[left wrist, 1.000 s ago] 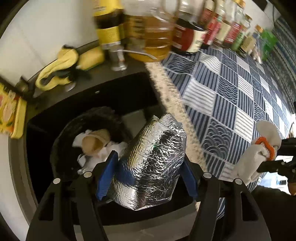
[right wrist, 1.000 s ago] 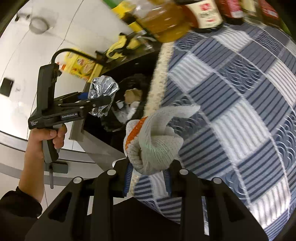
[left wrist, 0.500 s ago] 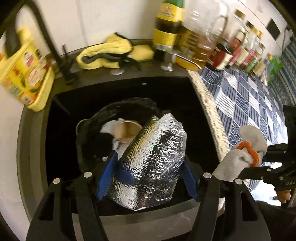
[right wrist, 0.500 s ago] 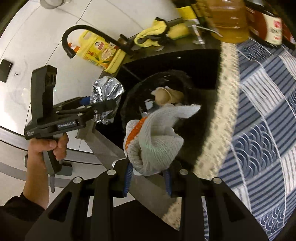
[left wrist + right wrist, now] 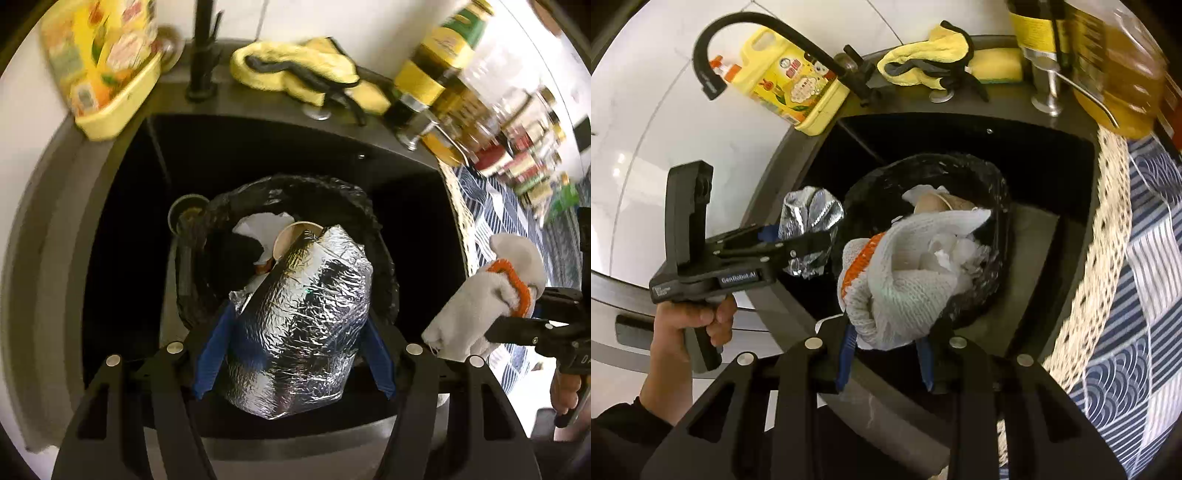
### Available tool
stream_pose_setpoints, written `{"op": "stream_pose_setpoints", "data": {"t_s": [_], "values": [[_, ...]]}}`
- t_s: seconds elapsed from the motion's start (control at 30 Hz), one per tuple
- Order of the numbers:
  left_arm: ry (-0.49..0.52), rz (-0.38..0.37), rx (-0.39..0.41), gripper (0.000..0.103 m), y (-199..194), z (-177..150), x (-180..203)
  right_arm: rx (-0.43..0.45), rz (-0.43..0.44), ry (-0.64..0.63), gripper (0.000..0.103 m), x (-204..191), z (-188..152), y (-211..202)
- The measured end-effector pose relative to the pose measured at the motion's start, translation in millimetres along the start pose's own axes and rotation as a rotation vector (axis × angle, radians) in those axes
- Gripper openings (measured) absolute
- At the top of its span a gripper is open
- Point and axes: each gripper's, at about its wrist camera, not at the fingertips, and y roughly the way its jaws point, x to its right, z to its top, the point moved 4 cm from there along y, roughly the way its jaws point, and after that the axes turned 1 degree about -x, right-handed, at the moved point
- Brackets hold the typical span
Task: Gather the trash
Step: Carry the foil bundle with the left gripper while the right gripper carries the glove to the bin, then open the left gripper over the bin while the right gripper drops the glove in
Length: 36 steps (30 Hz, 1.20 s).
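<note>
My left gripper (image 5: 293, 354) is shut on a crumpled silver foil bag (image 5: 303, 328), held over the black bin bag (image 5: 373, 221) that stands in the dark sink (image 5: 122, 236). In the bin lie white tissue (image 5: 258, 227) and a brown paper cup (image 5: 291, 238). My right gripper (image 5: 888, 352) is shut on a grey knit glove with an orange cuff (image 5: 908, 273), just above the bin bag (image 5: 993, 184). From the right wrist, the left gripper (image 5: 798, 243) shows with the foil bag (image 5: 809, 218) at the bin's left edge. From the left wrist, the glove (image 5: 484, 295) hangs to the right.
A black tap (image 5: 746, 33), a yellow detergent bottle (image 5: 790, 85) and a yellow cloth (image 5: 923, 55) sit behind the sink. Oil and sauce bottles (image 5: 443, 66) line the back right. A blue patterned tablecloth (image 5: 1137, 295) with a lace edge covers the counter at right.
Both grippers have swung left from over the tablecloth to above the sink and bin bag, each keeping its grip. The bin now sits right beneath both.
</note>
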Motion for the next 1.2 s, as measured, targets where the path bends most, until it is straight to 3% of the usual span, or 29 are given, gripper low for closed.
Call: {"op": "stream_pose_setpoints", "data": {"t_s": [0.27,0.6,0.7,0.73,0.77,1.2], "values": [[-0.112,-0.064,-0.022,0.064,22,9,-27,-0.081,-0.077,-0.075,0.031,-11,36,29],[-0.176,-0.069,-0.047,0.066,36,17,-43,-0.172,-0.099,-0.123,0.032,-13,58,58],[-0.153,-0.059,-0.077,0.067,41,18,-38,-0.169,-0.056,-0.086,0.042,-10,61,60],[-0.151,-0.045,-0.078,0.069,41,18,-38,-0.168,-0.039,-0.052,0.056,-7,63,60],[-0.150,-0.038,-0.078,0.071,42,19,-37,-0.168,-0.032,-0.031,0.058,-4,64,59],[-0.133,-0.013,-0.053,0.075,24,11,-25,-0.094,-0.036,-0.026,0.058,-5,47,28]]}}
